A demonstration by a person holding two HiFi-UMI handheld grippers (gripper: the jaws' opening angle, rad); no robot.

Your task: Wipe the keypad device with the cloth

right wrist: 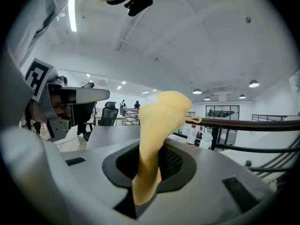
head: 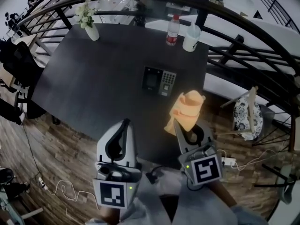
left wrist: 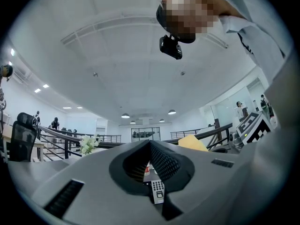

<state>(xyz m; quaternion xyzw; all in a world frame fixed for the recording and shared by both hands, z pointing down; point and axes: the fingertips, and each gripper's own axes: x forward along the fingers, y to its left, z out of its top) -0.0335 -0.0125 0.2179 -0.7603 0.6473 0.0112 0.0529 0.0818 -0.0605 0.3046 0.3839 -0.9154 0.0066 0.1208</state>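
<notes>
Nearest, the left gripper (head: pixel 123 124) has its fingers together on nothing, and the right gripper (head: pixel 190 128) has its fingers clamped on the cloth (head: pixel 186 108). At eleven o'clock from the cloth, the keypad device (head: pixel 159 81) lies on the tabletop (head: pixel 93 78), apart from it. All the wiping seems left to do.

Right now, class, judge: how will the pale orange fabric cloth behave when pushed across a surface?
Probably floppy: the pale orange fabric cloth crumples and bends over beyond the right tool. Likely light, since one pinched edge carries it.
</notes>
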